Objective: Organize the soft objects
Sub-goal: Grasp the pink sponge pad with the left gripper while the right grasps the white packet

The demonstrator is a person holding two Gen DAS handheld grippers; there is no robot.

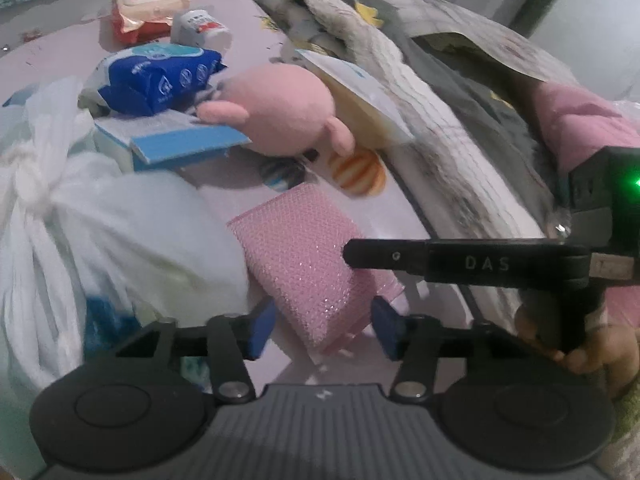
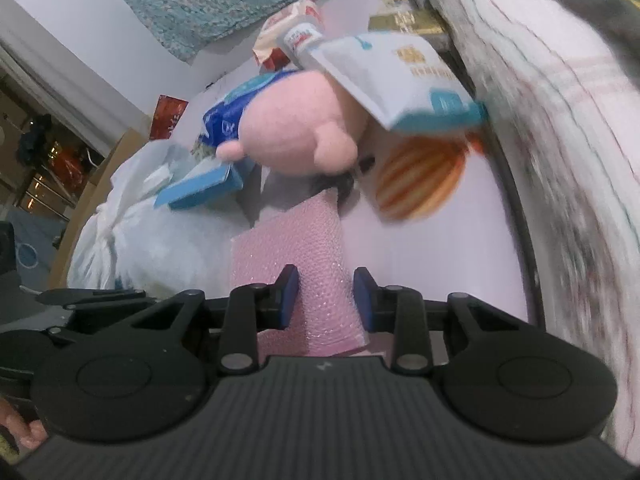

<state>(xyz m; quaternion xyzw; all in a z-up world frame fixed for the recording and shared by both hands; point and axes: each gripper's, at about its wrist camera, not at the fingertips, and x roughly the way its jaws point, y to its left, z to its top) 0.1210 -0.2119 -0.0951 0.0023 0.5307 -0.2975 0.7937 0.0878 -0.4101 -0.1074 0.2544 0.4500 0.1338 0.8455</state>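
A pink bubble-wrap pouch (image 1: 296,248) (image 2: 296,236) lies on the pale pink tabletop (image 1: 248,36). My left gripper (image 1: 324,330) is open, its blue pads standing either side of the pouch's near end without pressing on it. My right gripper (image 2: 326,298) is shut on the pouch near its right edge, with pink bubble wrap filling the gap between the pads. One of its black fingers (image 1: 384,256) reaches in from the right over the pouch. Beyond lies a pink plush toy (image 1: 280,108) (image 2: 292,132).
A knotted white plastic bag (image 1: 120,232) (image 2: 160,240) crowds the left. Behind it sit a blue box (image 1: 180,140), a blue wipes pack (image 1: 160,80), a white bottle (image 1: 200,26) and an orange pack (image 1: 148,4). Striped cloth (image 1: 432,128) (image 2: 560,120) runs along the right. A white-teal packet (image 2: 400,80) leans on the plush.
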